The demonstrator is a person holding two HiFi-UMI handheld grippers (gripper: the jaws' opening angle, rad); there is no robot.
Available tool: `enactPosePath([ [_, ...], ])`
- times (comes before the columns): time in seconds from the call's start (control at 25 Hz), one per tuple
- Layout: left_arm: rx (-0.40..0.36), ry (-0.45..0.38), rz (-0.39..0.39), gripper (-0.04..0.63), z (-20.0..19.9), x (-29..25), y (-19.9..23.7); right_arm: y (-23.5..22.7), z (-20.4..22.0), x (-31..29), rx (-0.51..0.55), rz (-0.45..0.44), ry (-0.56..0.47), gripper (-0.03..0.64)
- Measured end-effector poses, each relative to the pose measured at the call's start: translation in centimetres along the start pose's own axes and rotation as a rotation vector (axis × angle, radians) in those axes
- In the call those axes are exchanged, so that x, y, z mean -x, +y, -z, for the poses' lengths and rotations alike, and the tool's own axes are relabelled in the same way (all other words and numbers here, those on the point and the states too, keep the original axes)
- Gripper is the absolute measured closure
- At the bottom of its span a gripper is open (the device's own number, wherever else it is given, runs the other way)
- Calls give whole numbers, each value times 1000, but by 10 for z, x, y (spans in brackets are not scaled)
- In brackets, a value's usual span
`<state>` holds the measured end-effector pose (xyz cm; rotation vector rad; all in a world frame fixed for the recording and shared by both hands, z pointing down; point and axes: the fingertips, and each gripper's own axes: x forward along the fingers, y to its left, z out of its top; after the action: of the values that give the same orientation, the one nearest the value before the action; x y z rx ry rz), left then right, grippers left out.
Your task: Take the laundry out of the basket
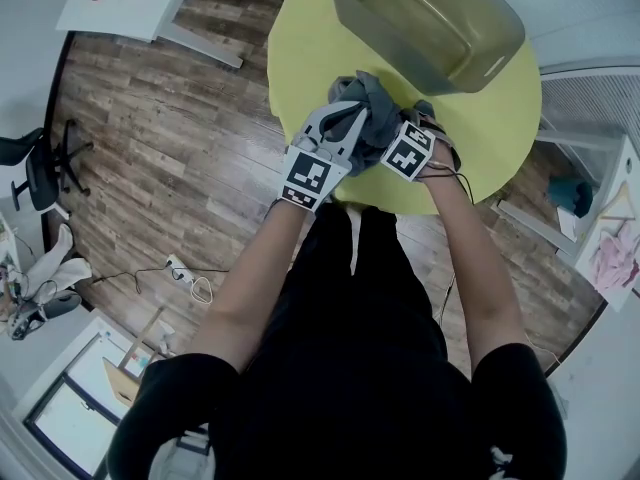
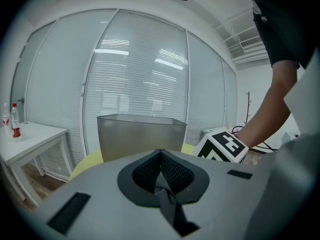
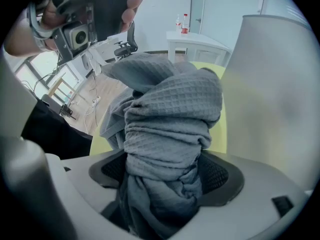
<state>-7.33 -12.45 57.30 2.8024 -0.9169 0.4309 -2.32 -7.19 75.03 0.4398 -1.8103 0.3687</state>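
The bunched towel (image 3: 172, 129) stands upright, gripped in the right gripper's (image 3: 166, 178) wide-set jaws just this side of the basket (image 1: 480, 53), while the left gripper's (image 2: 160, 155) closed jaws seem to pinch its corner.

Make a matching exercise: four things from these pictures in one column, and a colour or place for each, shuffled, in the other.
Things
1. table
2. basket
3. cloth
4. chair

Colour or place
A. black, on the floor
B. bunched between the right tongs
C. yellow and round
D. see-through grey, standing on the table

Pairs: 1-C, 2-D, 3-B, 4-A
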Motion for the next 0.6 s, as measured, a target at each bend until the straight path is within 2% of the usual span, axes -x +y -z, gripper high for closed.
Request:
enactPosePath([
  [0.4, -13, -26, 2, 589, -17, 10, -10, -8, 3, 42, -54, 62, -77, 213],
  [0.6, -27, -36, 3, 589, -28, 18, -18, -2, -4, 70, -44, 94, -133, 213],
])
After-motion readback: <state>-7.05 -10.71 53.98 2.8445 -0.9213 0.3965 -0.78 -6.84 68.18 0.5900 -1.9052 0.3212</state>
